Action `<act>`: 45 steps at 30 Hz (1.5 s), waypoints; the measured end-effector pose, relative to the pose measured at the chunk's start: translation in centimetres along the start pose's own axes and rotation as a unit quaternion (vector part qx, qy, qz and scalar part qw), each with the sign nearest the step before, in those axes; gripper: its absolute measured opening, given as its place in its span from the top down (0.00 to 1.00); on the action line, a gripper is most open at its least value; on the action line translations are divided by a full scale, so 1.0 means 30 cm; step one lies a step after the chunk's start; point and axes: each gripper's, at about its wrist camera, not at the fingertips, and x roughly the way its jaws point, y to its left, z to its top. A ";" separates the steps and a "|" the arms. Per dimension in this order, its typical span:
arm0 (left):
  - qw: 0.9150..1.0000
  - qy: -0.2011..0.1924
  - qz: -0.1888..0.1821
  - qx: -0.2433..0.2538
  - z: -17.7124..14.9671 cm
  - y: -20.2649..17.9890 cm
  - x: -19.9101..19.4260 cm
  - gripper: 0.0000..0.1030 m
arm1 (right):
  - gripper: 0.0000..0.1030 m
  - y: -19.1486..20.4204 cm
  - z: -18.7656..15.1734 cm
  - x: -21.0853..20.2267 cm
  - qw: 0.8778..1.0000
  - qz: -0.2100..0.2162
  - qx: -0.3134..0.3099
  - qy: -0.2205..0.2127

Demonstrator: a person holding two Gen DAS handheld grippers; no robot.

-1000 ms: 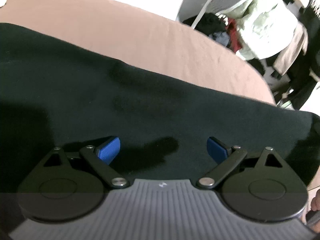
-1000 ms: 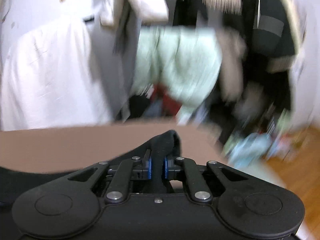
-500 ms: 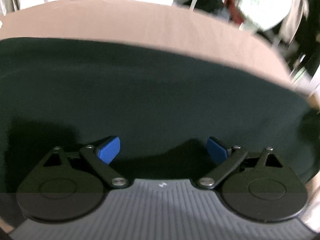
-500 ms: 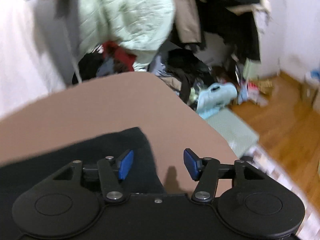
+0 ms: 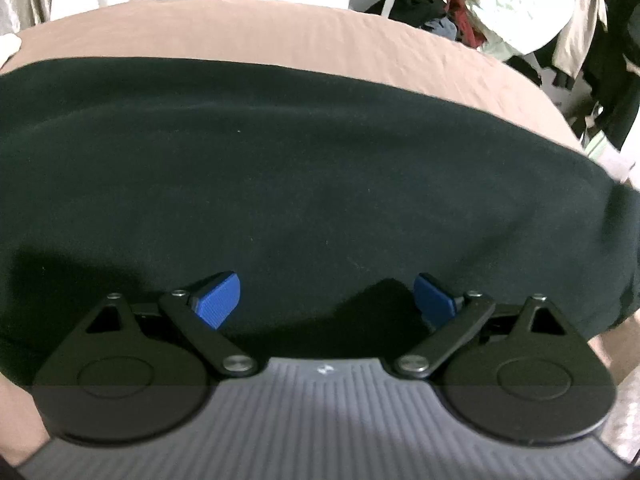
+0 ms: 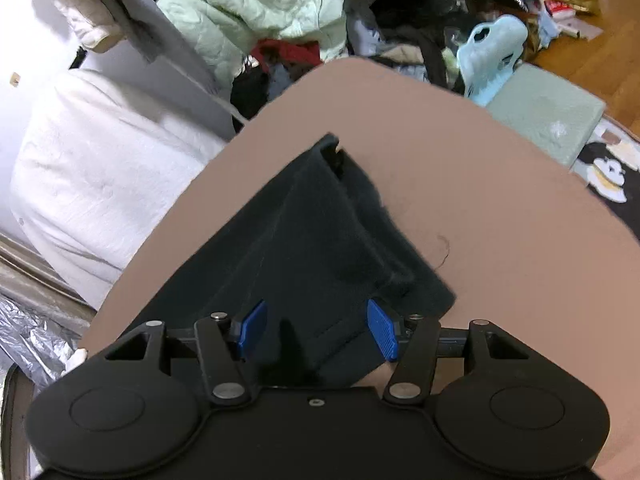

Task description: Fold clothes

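A brown sheet [image 6: 500, 240] covered the surface through the middle of the right wrist view. At upper centre hung a pale green puffy jacket [image 6: 260, 4], with a red garment [image 6: 288, 50] just below it. A white quilted bundle [image 6: 100, 168] filled the left. At upper right lay a light blue plastic piece [image 6: 494, 56], a green box [image 6: 548, 120] beside it, and wooden floor [image 6: 600, 48].

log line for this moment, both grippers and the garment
left gripper: open, over garment | right gripper: open, over garment end | black garment: flat on brown surface, ungripped
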 end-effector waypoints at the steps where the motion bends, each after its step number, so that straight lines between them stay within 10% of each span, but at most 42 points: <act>1: 1.000 0.002 0.004 0.003 -0.004 -0.001 0.002 0.08 | 0.41 0.000 0.005 0.021 1.000 -0.010 -0.005 0.003; 7: 1.000 0.005 0.001 -0.006 -0.006 0.027 -0.005 0.08 | 0.42 0.044 -0.024 0.152 0.989 -0.073 -0.127 -0.015; 10: 1.000 0.004 -0.006 -0.025 0.002 0.042 -0.006 0.08 | 0.84 0.056 -0.027 0.131 0.986 -0.040 -0.152 -0.056; 12: 0.999 -0.007 -0.013 -0.038 0.013 0.038 -0.015 0.08 | 0.90 0.088 -0.006 0.087 0.982 -0.015 -0.173 -0.076; 17: 0.969 -0.093 -0.224 -0.047 0.037 -0.007 -0.096 0.08 | 0.91 0.177 0.093 -0.036 0.977 0.094 -0.158 -0.112; 23: 0.964 -0.067 -0.255 0.034 0.031 -0.179 -0.068 0.08 | 0.91 0.243 0.133 -0.151 0.964 0.198 -0.124 -0.130; 26: 0.954 -0.041 -0.291 0.062 0.021 -0.258 -0.042 0.08 | 0.91 0.313 0.121 -0.155 0.968 0.159 -0.149 -0.126; 32: 0.964 -0.014 -0.223 0.146 0.036 -0.436 0.032 0.11 | 0.91 0.286 0.137 -0.117 0.975 0.153 -0.127 -0.098; 35: 0.975 0.074 -0.089 0.192 0.039 -0.502 0.131 0.64 | 0.91 0.245 0.130 -0.106 0.980 0.147 -0.103 -0.089; 36: 0.976 0.069 -0.079 0.189 0.040 -0.498 0.130 0.66 | 0.90 0.228 0.120 -0.090 0.984 0.121 -0.096 -0.085; 39: 0.977 0.072 -0.141 0.146 0.062 -0.444 0.106 0.71 | 0.89 0.156 0.077 -0.063 0.992 0.023 -0.091 -0.080; 45: 0.968 0.066 -0.204 0.127 0.040 -0.354 0.073 0.69 | 0.59 -0.035 0.030 -0.040 0.998 0.038 -0.010 -0.050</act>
